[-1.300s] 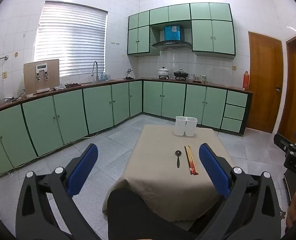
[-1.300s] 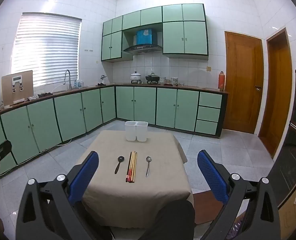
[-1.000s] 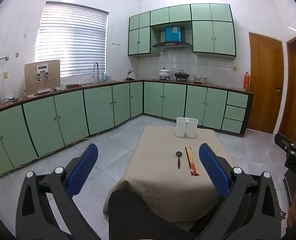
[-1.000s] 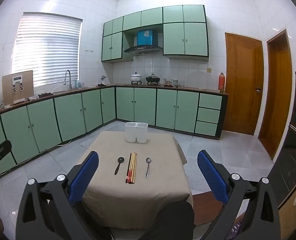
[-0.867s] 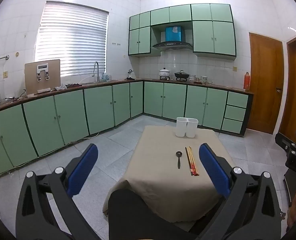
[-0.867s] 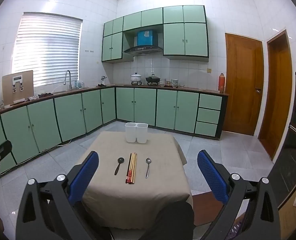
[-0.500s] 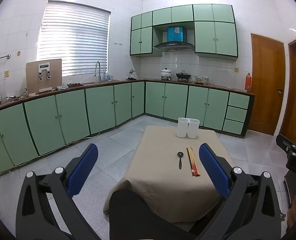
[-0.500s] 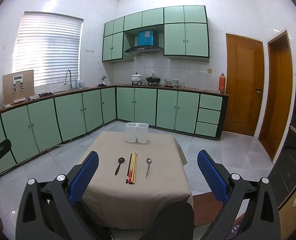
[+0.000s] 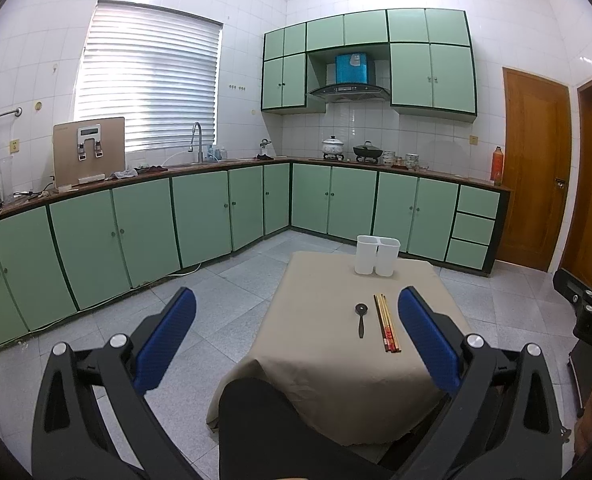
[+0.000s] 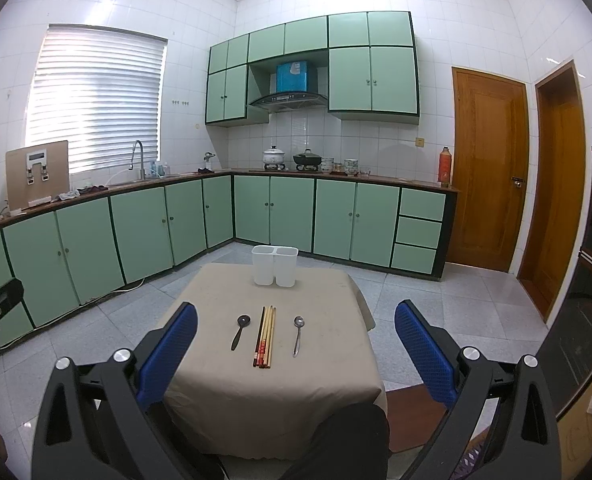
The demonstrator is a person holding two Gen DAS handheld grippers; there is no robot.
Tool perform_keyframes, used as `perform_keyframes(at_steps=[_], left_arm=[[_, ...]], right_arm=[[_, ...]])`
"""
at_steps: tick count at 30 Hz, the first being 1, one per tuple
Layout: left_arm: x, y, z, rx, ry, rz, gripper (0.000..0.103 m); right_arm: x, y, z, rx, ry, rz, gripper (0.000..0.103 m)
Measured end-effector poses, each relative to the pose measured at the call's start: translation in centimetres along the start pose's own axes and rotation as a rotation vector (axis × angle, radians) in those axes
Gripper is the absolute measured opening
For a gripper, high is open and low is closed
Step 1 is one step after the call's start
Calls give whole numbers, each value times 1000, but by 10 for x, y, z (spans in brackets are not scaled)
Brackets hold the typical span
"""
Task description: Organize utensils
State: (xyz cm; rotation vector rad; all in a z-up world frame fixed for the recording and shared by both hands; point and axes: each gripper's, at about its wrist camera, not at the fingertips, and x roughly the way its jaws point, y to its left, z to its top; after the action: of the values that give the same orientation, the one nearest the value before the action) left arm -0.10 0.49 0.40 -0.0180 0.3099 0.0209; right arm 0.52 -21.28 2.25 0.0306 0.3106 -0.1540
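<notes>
A small table with a beige cloth (image 10: 280, 384) holds a black spoon (image 10: 240, 330), a bundle of chopsticks (image 10: 264, 336) and a metal spoon (image 10: 297, 334) side by side. A white two-compartment utensil holder (image 10: 275, 265) stands at the table's far edge. The left wrist view shows the black spoon (image 9: 361, 318), the chopsticks (image 9: 387, 322) and the holder (image 9: 377, 255); its right finger hides the metal spoon. My left gripper (image 9: 294, 336) and right gripper (image 10: 296, 340) are both open and empty, held well short of the table.
Green kitchen cabinets (image 10: 176, 224) run along the left and back walls. Wooden doors (image 10: 489, 168) are at the right. A dark cabinet (image 10: 591, 300) stands at the far right. My knee (image 10: 335, 440) is at the table's near edge. Grey tiled floor surrounds the table.
Both views have drifted slightly; the table and utensils sit a little further right in the left wrist view. Nothing on the table has moved.
</notes>
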Motion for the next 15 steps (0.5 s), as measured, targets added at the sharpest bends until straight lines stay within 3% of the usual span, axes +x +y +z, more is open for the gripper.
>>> perform_keyframes(at_steps=[15], left_arm=[[-1, 0, 0, -1, 1, -2, 98]], right_arm=[[0, 2, 0, -1, 1, 0, 97]])
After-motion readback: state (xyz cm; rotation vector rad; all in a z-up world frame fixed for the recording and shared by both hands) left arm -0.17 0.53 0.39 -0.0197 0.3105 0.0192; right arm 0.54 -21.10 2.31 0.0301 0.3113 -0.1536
